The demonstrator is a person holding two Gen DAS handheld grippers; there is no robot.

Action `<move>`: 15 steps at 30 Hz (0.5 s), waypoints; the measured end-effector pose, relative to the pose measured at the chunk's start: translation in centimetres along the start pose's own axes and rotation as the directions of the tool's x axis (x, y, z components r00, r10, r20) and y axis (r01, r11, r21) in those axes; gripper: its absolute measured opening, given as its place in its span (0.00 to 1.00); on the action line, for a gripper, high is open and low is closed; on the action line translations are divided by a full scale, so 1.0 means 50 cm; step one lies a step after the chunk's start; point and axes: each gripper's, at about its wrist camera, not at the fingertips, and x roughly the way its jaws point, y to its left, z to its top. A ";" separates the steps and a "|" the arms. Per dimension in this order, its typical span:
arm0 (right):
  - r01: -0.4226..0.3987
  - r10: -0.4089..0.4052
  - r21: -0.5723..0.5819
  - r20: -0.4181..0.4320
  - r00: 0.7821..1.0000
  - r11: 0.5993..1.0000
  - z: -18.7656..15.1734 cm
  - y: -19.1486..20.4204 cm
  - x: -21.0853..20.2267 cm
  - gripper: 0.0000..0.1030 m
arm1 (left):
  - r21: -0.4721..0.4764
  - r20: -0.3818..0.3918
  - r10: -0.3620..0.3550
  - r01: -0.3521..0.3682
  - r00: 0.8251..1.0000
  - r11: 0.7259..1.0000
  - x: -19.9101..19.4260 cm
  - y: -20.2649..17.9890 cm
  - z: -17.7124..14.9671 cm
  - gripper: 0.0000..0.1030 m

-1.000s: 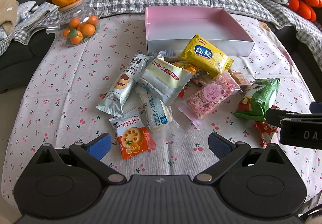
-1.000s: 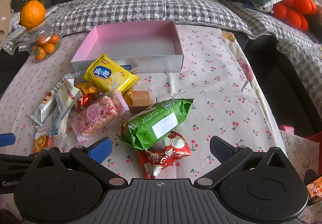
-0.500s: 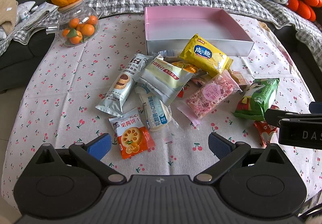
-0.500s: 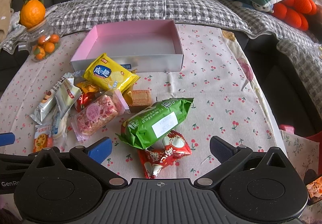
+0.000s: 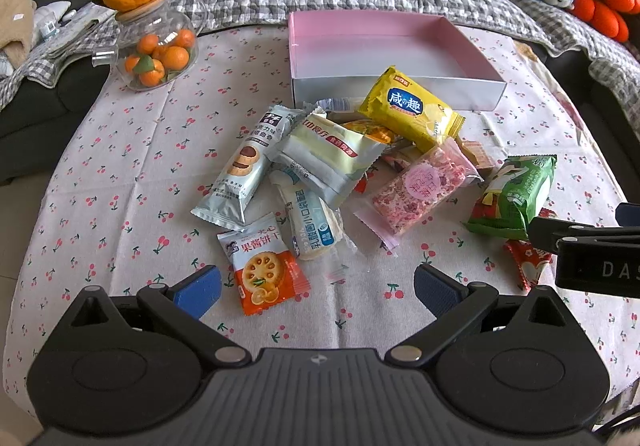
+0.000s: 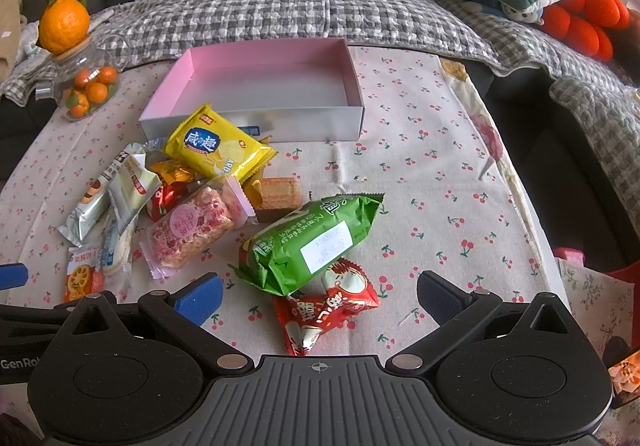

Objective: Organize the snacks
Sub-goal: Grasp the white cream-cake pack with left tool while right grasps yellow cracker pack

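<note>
Both hand-held grippers, left and right, wide, empty. Pink box empty, upper centre; snacks piled below. I take the red packet first, pinching across its middle.

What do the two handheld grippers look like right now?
Both the left gripper and right gripper are matte black plastic with ribbed bodies, round side discs, silver pivot screws and blue textured pads on the jaws. White lettering marks their sides. No sleeve visible.
</note>
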 end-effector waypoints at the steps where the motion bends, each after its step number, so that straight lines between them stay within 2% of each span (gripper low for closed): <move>1: 0.001 -0.001 0.000 0.000 1.000 1.000 -0.001 -0.001 0.001 1.00 | 0.001 0.000 0.000 0.000 1.000 1.000 0.000 0.001 0.000 1.00; 8: -0.024 0.024 0.032 -0.008 1.000 0.999 0.020 -0.030 -0.005 1.00 | -0.016 0.007 -0.006 0.006 1.000 1.000 -0.005 0.015 0.013 1.00; 11: -0.042 0.045 0.052 -0.043 0.998 0.998 0.042 -0.051 -0.003 1.00 | 0.057 0.012 -0.042 0.042 0.999 0.997 -0.010 0.008 0.030 1.00; 15: -0.083 0.093 0.109 -0.089 0.992 0.991 0.069 -0.075 0.008 1.00 | 0.105 -0.008 -0.102 0.103 0.995 0.989 -0.006 0.003 0.055 1.00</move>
